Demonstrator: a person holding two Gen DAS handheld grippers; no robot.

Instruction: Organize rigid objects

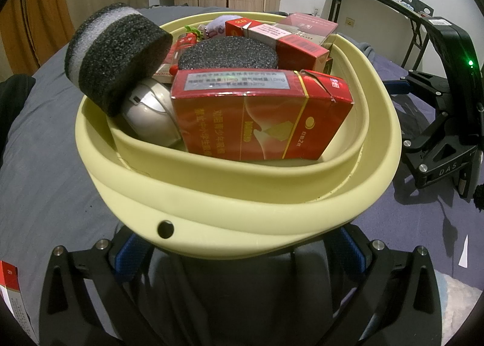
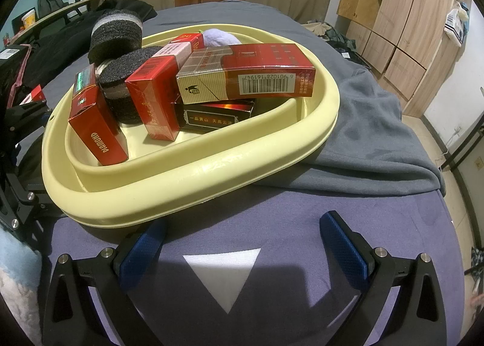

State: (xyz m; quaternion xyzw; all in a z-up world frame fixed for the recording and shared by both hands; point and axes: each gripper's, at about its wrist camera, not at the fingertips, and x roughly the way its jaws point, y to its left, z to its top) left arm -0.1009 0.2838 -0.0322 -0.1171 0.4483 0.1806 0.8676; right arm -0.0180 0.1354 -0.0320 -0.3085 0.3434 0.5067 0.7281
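My left gripper [image 1: 239,252] has its jaws spread wide, and the near rim of the pale yellow basin [image 1: 242,188] sits over and between the blue pads [image 1: 130,258], hiding their tips, so I cannot tell whether they touch it. My right gripper [image 2: 242,243] also stands with jaws spread, nothing between them but the purple bed cover [image 2: 272,203] and a white paper triangle [image 2: 224,273] lying just behind the fingertips. From the right jaws, the basin [image 2: 187,176] lies just ahead and a little to the left, its rim near the left pad [image 2: 142,249]. Straight ahead of my left jaws, inside the basin, a red cigarette box [image 1: 260,116] leans on its long edge against the inner wall; a silver computer mouse [image 1: 151,116] is wedged to its left, and a black-and-grey foam roll [image 1: 115,55] rests tilted on the far-left rim. Beyond the box lies a flat black foam disc [image 1: 227,55], with more red cartons [image 1: 281,40] stacked further ahead. In the right view, a brown-and-cream carton [image 2: 248,76] tops the pile over a dark box [image 2: 214,116], and a lilac plush [image 2: 217,37] shows at the far side. A grey blanket [image 2: 372,140] lies ahead and right of my right jaws, under the basin's edge.
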